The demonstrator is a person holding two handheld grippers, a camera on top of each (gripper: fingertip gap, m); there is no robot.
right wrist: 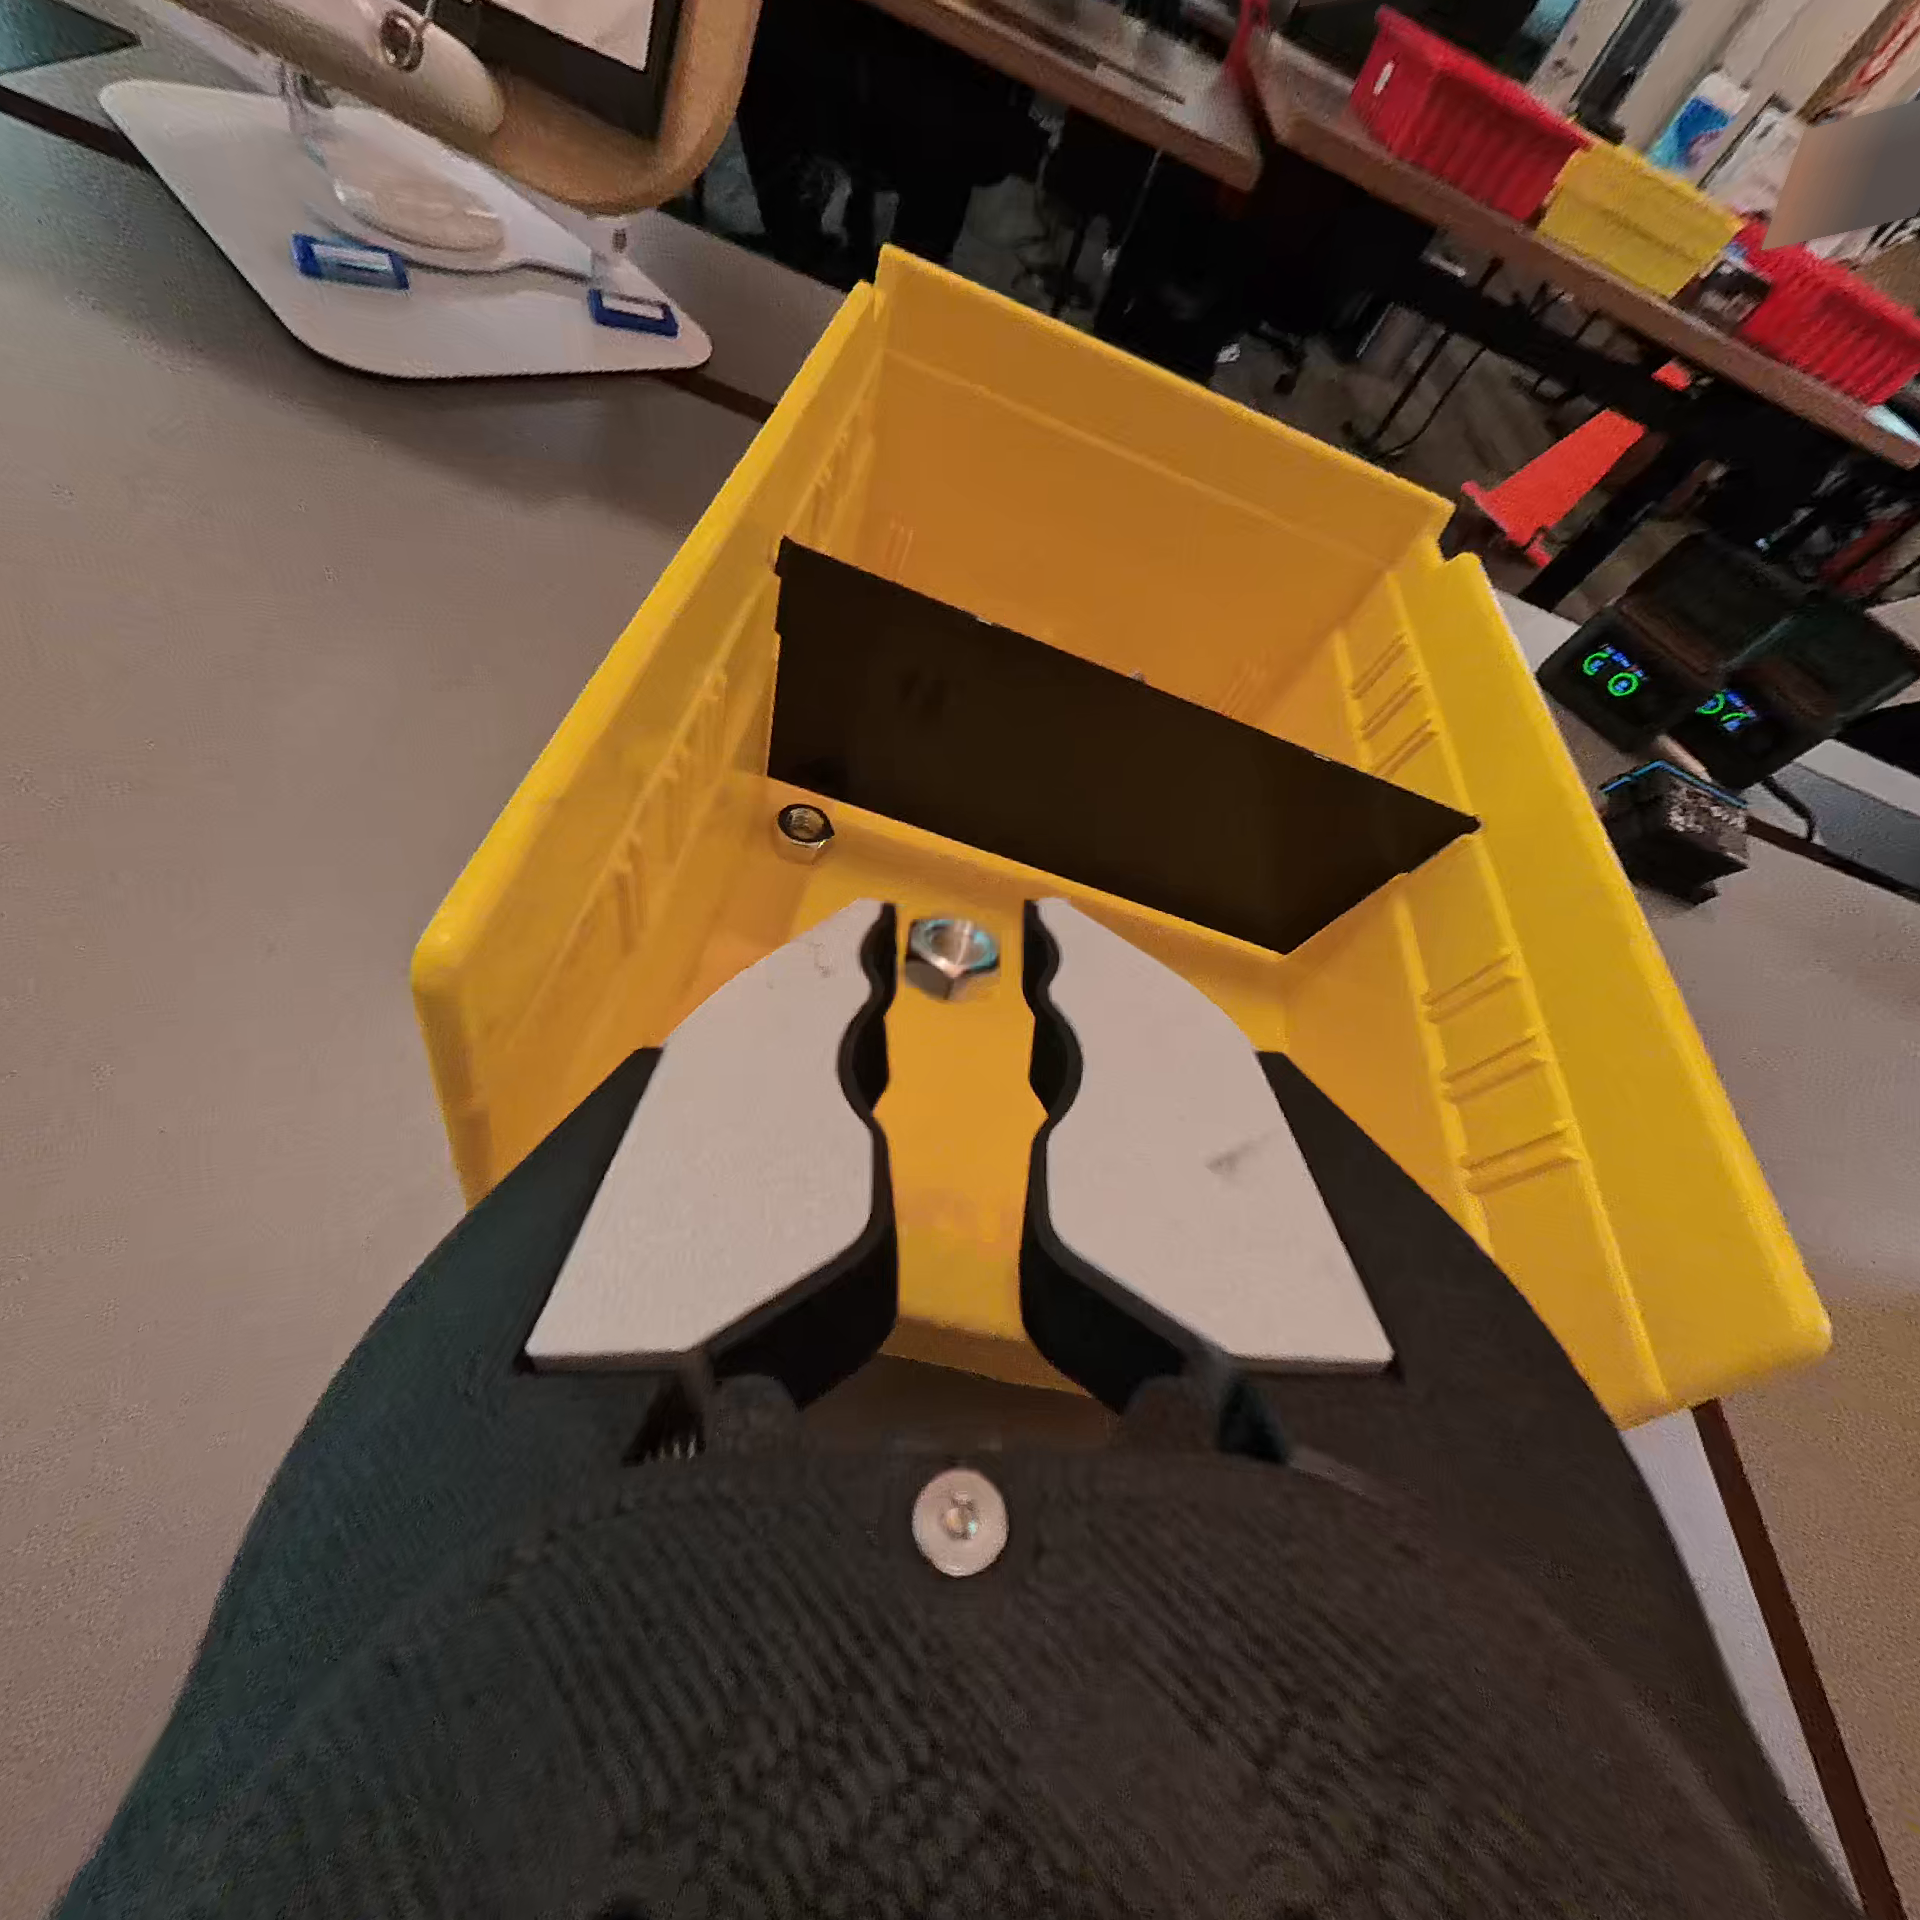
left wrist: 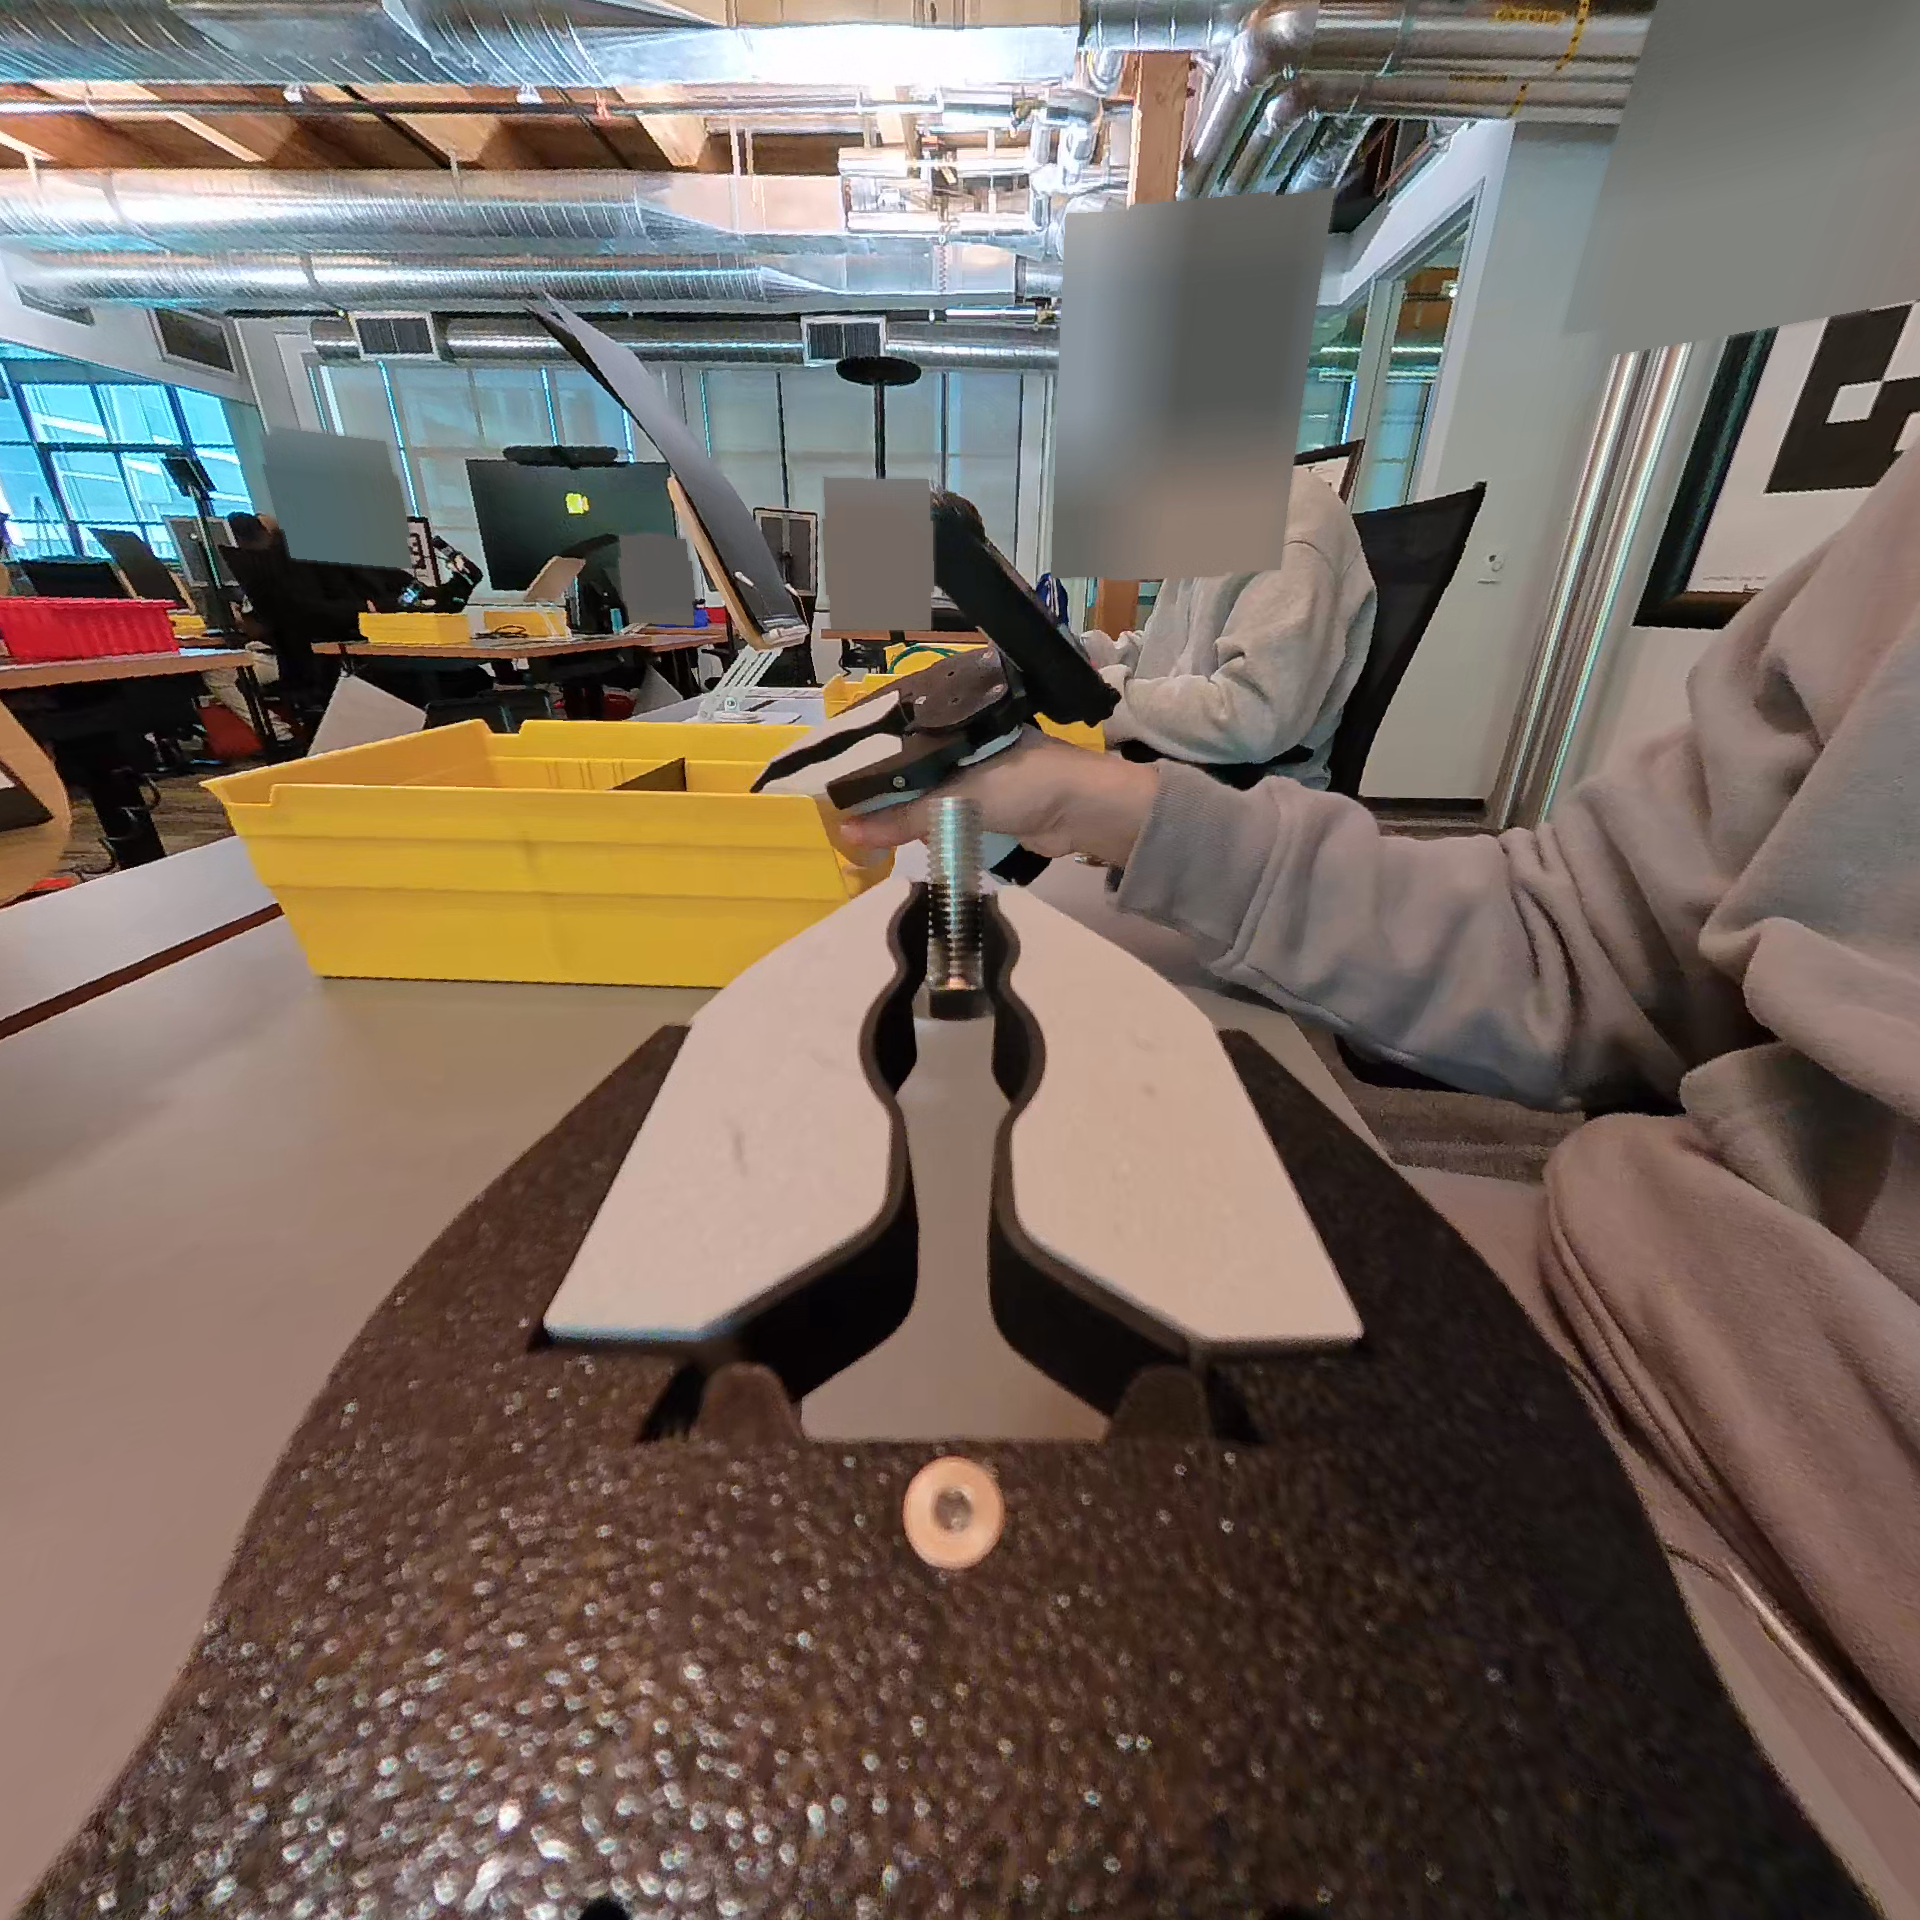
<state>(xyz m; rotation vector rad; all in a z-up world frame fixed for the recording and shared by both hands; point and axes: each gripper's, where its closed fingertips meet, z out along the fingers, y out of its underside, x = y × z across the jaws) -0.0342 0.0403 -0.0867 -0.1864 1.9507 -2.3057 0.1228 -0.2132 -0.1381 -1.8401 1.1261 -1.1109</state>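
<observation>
Two tongs: I run both.
Left tongs [left wrist: 954,940]: narrow, clamped on an upright silver bolt [left wrist: 954,883] above the tabletop [left wrist: 312,1091].
Right tongs [right wrist: 954,961]: parted inside my yellow bin [right wrist: 1143,488], a silver nut [right wrist: 951,958] lying loose between the tips.
Second nut [right wrist: 805,828]: near compartment's left corner, by the black divider [right wrist: 1091,748].

red bins [right wrist: 1475,114] on far tables [right wrist: 1621,281]

Two nuts [right wrist: 952,958] — one bolt [left wrist: 956,904]
</observation>
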